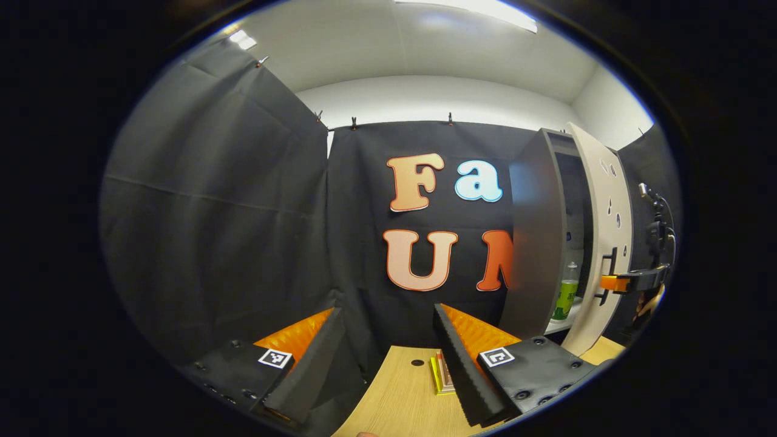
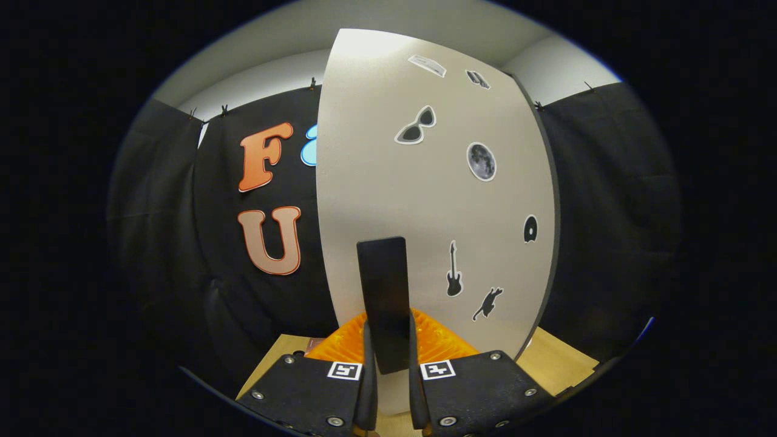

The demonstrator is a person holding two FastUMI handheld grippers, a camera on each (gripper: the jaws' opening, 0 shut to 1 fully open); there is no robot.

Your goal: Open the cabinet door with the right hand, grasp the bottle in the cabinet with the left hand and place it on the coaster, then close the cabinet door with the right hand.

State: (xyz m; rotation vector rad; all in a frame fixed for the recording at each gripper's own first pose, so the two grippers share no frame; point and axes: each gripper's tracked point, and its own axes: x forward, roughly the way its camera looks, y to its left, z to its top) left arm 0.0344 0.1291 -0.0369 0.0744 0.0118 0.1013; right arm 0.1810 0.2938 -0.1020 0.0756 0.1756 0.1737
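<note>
In the left gripper view, a grey cabinet (image 1: 537, 243) stands at the right with its pale door (image 1: 601, 243) swung partly open. A green bottle (image 1: 566, 297) stands on the shelf inside. My left gripper (image 1: 388, 358) hangs open above the wooden table, well left of the cabinet. A stack of coloured coasters (image 1: 442, 373) lies on the table between its fingers. Farther off, the right gripper (image 1: 631, 282) holds the door's black handle (image 1: 607, 276). In the right gripper view, my right gripper (image 2: 391, 358) is shut on the black handle (image 2: 383, 297) of the stickered door (image 2: 425, 200).
The wooden table (image 1: 400, 400) has a small dark hole (image 1: 417, 362) near its back edge. Black cloth walls close in the left and back. A hand (image 1: 649, 303) holds the right gripper beside the door.
</note>
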